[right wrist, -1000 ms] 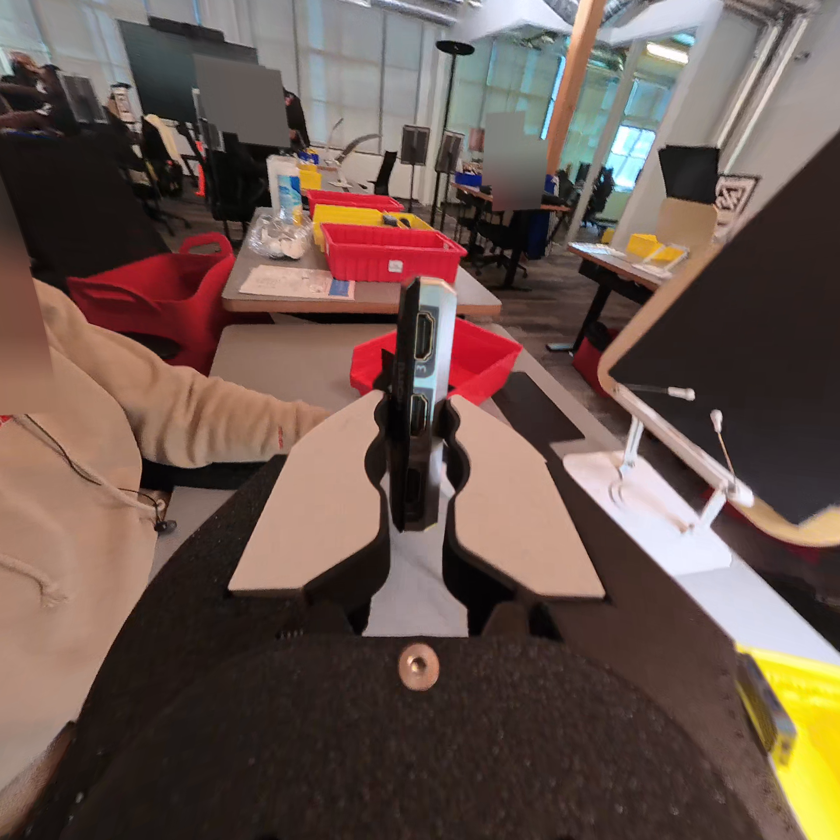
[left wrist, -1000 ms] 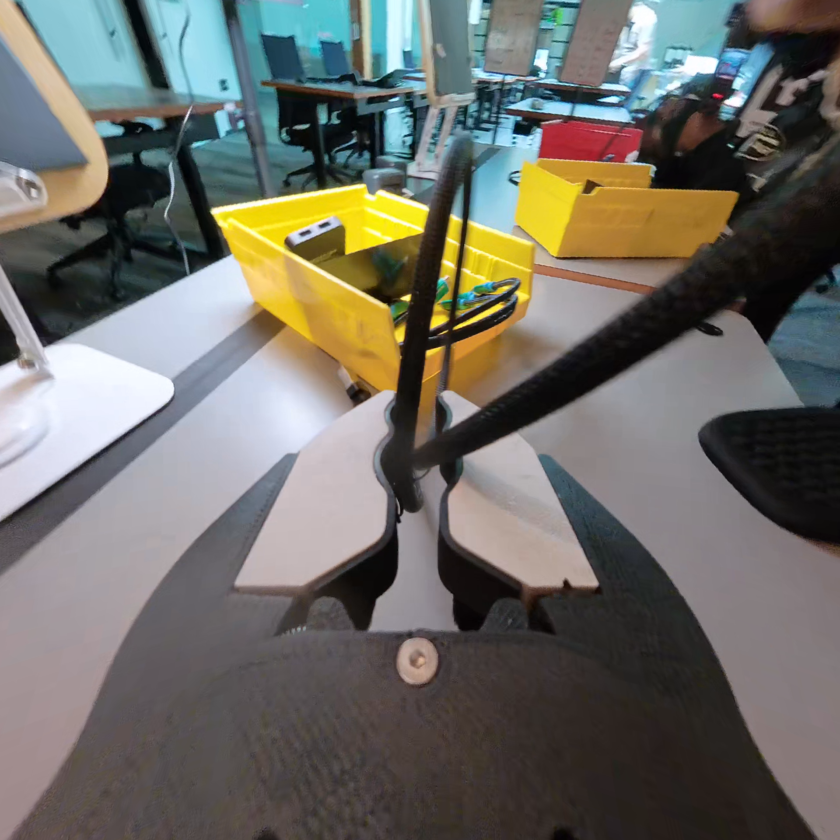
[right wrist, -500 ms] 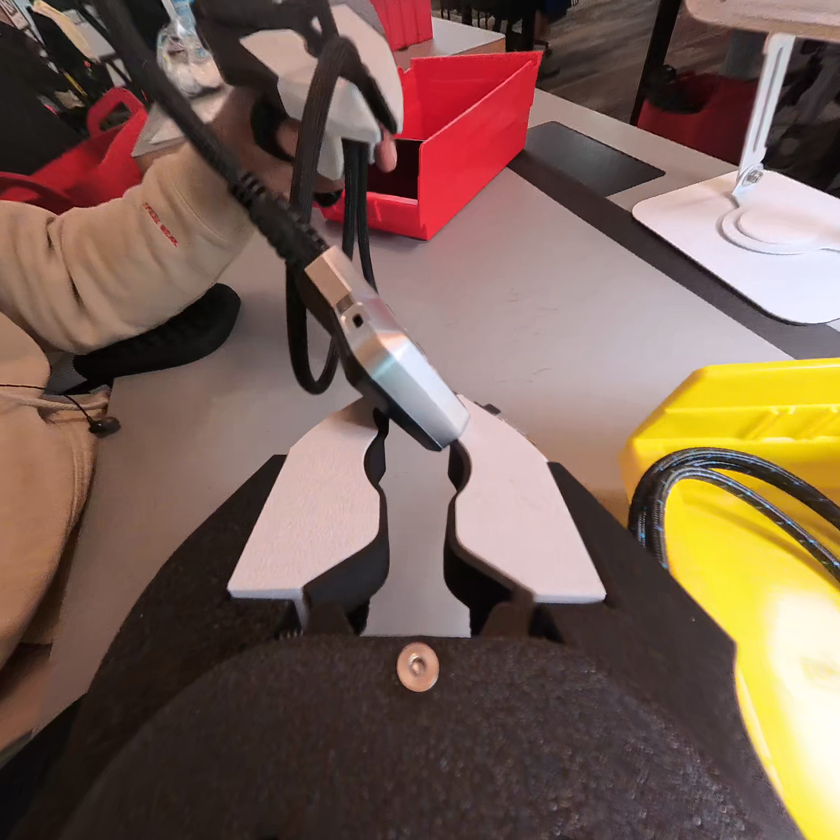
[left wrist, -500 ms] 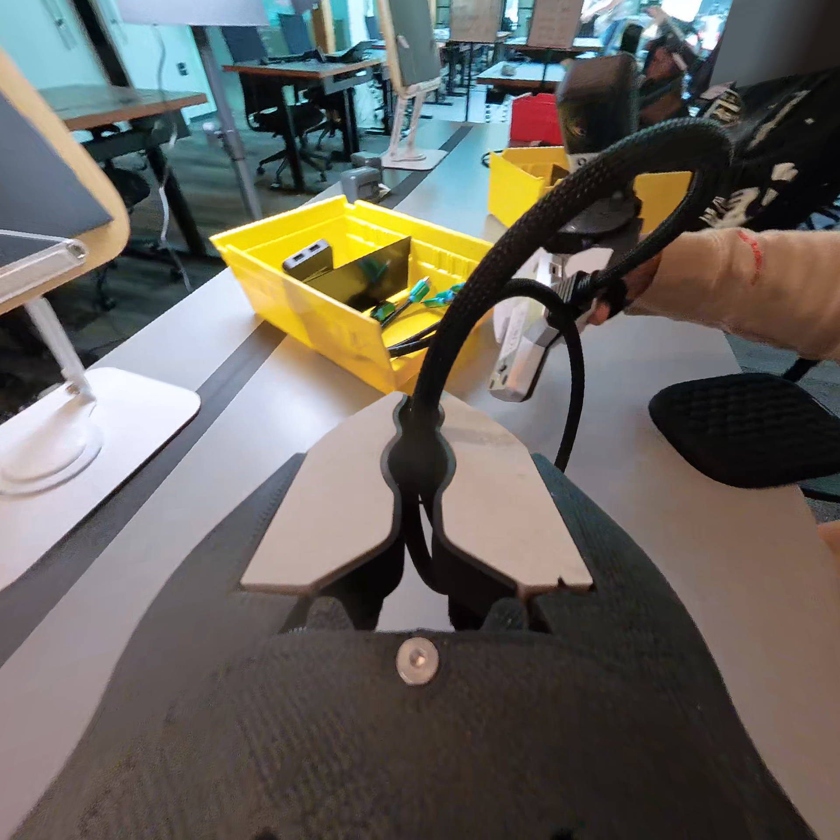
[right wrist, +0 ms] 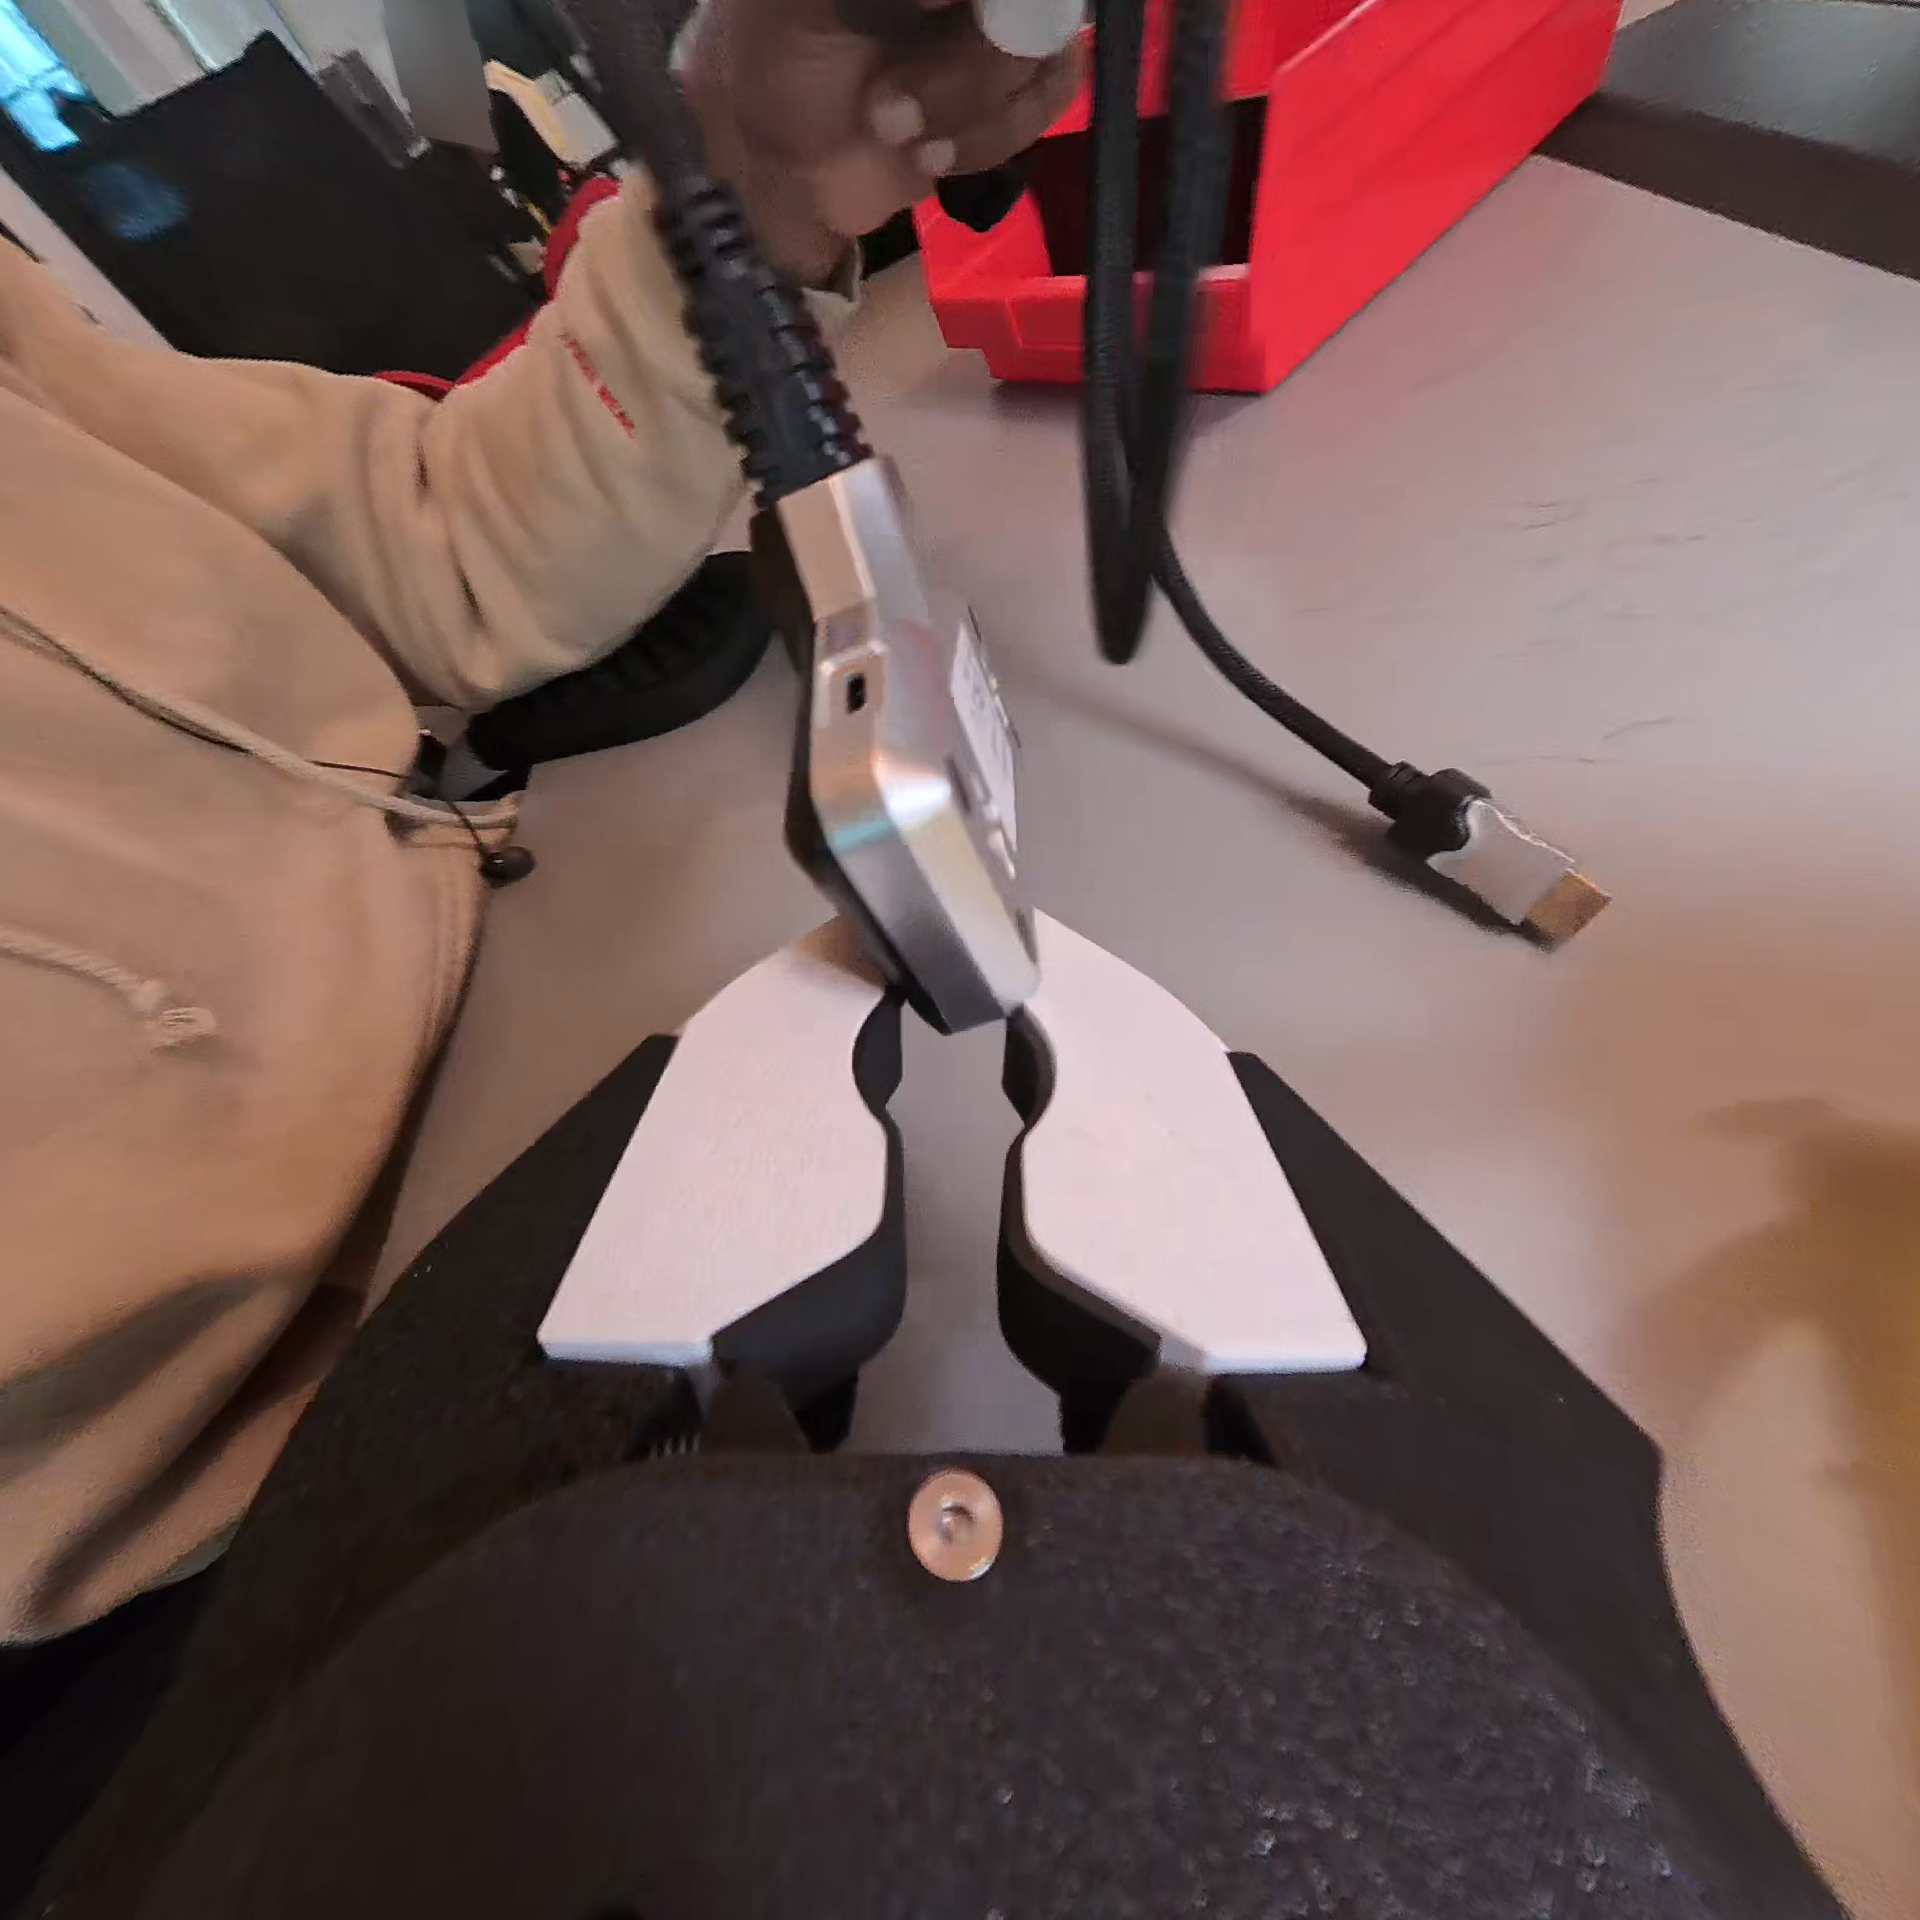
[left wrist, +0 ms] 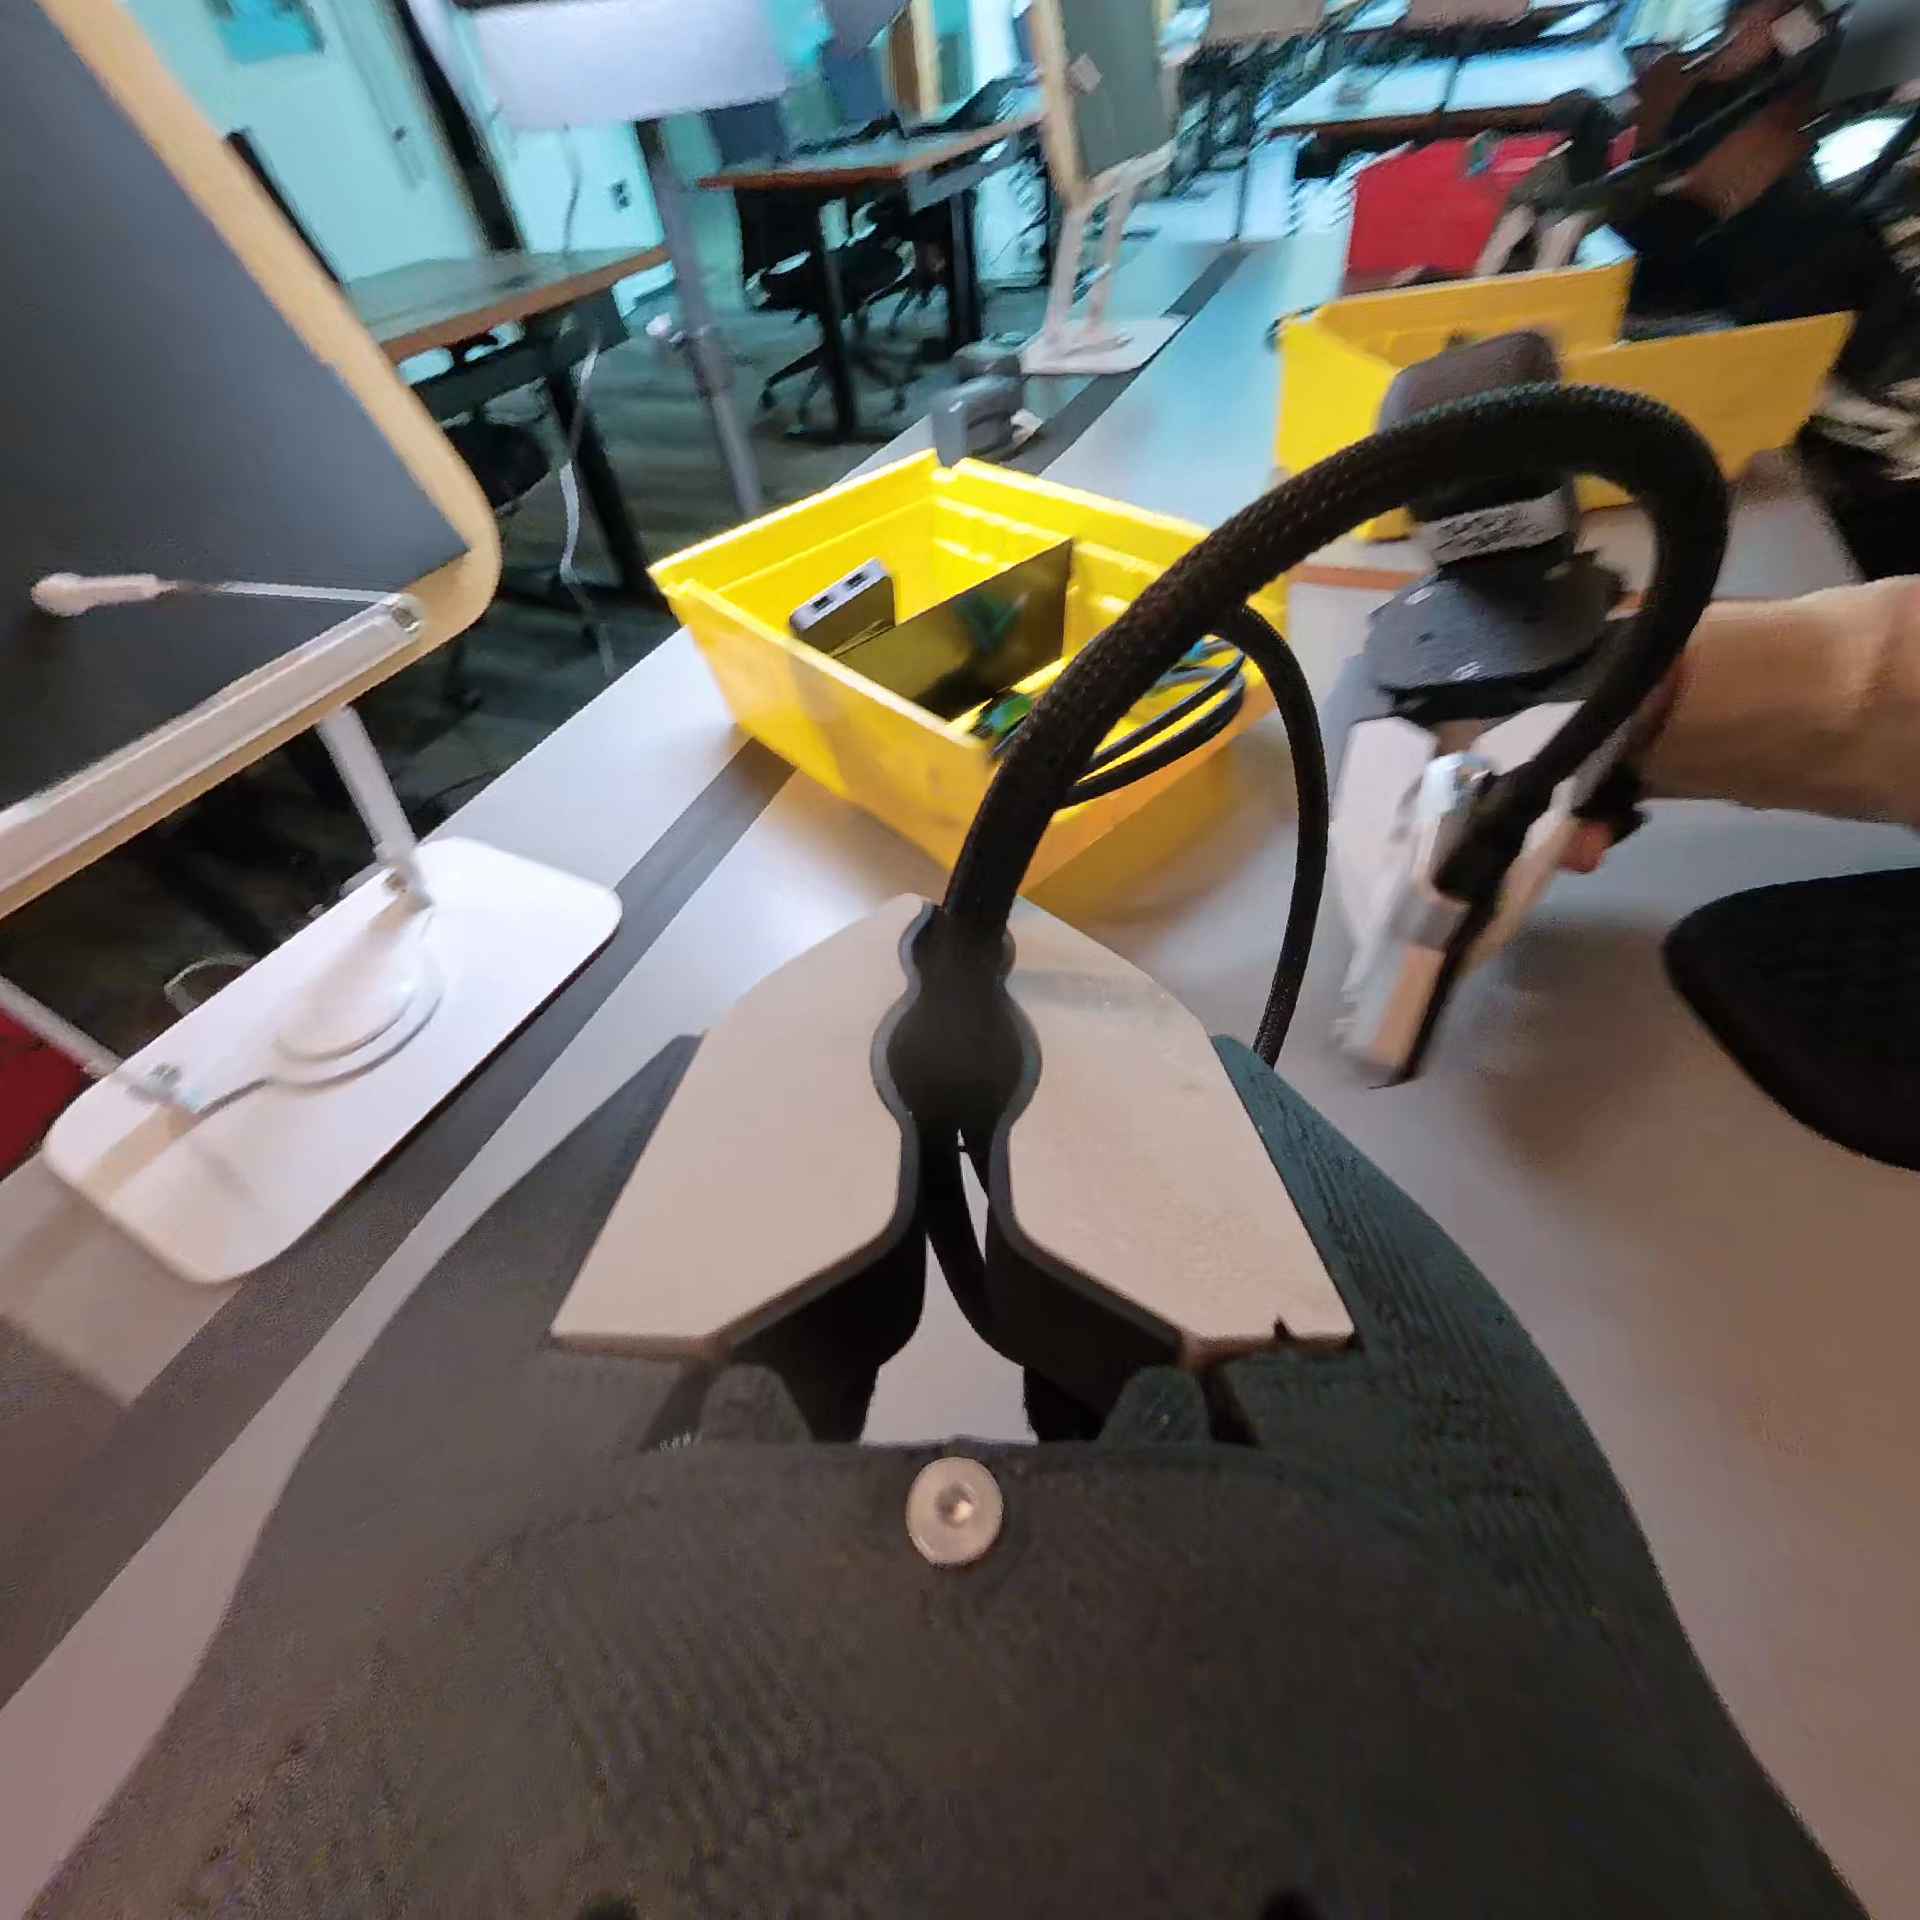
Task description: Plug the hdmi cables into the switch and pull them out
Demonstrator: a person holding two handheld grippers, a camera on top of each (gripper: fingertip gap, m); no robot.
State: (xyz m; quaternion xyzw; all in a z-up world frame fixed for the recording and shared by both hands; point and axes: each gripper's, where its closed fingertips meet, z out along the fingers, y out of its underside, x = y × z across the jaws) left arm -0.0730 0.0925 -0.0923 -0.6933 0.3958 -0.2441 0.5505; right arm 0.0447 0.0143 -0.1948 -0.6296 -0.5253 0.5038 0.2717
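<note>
My right gripper point(right wrist: 956, 1003) is shut on the lower end of a silver HDMI switch point(right wrist: 914, 790) and holds it tilted just above the grey table point(right wrist: 1558, 520). A thick black braided cable point(right wrist: 748, 312) runs from the switch's top up to a hand point(right wrist: 831, 104). My left gripper point(left wrist: 956, 997) is shut on that thick cable point(left wrist: 1351, 468), which arcs right to the switch in the blurred right gripper point(left wrist: 1423, 914). A thinner black cable point(right wrist: 1122, 416) hangs down, and its silver HDMI plug point(right wrist: 1507, 862) lies loose on the table.
A yellow bin point(left wrist: 831, 727) ahead of the left gripper holds another switch point(left wrist: 842, 613), a black card and coiled cables. A white stand base point(left wrist: 343, 1039) sits at the left. A red bin point(right wrist: 1351, 208) stands behind the switch. A person's beige sleeve point(right wrist: 468, 499) is at the left. Left tips to right tips: about 20 cm.
The right gripper has lowered the switch closer to the table. The thin cable's plug now lies on the table. The left gripper keeps its hold on the thick cable.
</note>
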